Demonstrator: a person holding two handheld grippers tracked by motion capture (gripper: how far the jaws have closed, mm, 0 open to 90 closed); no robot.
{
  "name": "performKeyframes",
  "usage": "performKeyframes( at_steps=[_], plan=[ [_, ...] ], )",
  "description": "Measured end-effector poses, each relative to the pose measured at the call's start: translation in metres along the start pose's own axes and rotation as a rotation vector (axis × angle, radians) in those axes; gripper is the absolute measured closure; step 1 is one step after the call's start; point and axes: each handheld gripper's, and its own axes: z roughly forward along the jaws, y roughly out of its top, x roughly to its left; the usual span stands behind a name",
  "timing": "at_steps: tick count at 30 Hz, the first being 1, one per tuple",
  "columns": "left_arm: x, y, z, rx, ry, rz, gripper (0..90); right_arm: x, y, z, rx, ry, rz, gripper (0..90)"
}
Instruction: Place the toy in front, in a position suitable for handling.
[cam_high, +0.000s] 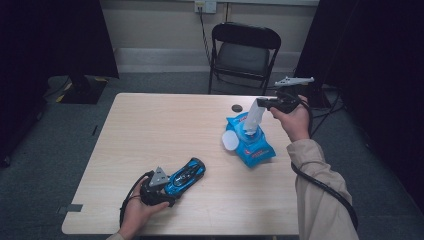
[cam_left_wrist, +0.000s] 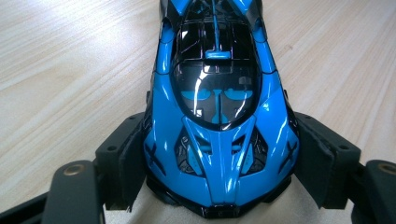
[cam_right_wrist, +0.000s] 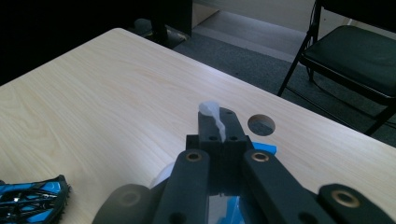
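High view has me at the bench (cam_high: 150, 120) with a claw in each hand, doing two separate jobs. My left claw (cam_high: 167, 192) is clamped on the blue toy car (cam_high: 186, 176), which sits flat on the wood right in front of it. In the left gripper view the pads (cam_left_wrist: 123, 158) press on either flank of the car's (cam_left_wrist: 219, 116) end nearest me, and the rest of the body runs straight out ahead of the claw. I'd say I'm gripping it there so it's pinned, can't roll off, and one whole end stays exposed for cleaning. My right claw (cam_high: 261, 103) is squeezed fully shut on the top of a white wet wipe (cam_high: 253, 120), up above the blue wipes pack (cam_high: 248, 140), which lies just below and in front of it. The sheet hangs from the jaws down into the pack's opening, with the round white lid (cam_high: 229, 140) flipped open next to it. The right gripper view shows a scrap of the wipe (cam_right_wrist: 211, 109) poking out past the closed tips. Pinching the very end lets the sheet feed out straight instead of bunching up. The pack isn't held down, so it may lift a bit. Beyond the claw there's a little dark disc (cam_high: 237, 108) and, off the bench, a folding chair (cam_high: 242, 50).
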Motion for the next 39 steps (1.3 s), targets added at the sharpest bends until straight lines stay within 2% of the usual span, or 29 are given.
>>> performKeyframes(
  at_steps=[17, 25, 39],
  plan=[
    [0.000, 0.000, 0.000, 0.000, -0.001, -0.001, 25.6, 0.005, 0.020, -0.013, -0.041, 0.004, -0.016, 90.0],
    [0.000, 0.000, 0.000, -0.002, -0.001, -0.003, 25.7, 0.015, 0.021, -0.016, -0.072, 0.053, -0.018, 90.0],
    [0.000, 0.000, 0.000, -0.002, 0.000, -0.002, 25.7, 0.050, 0.025, -0.021, -0.109, 0.176, -0.085, 90.0]
  ],
)
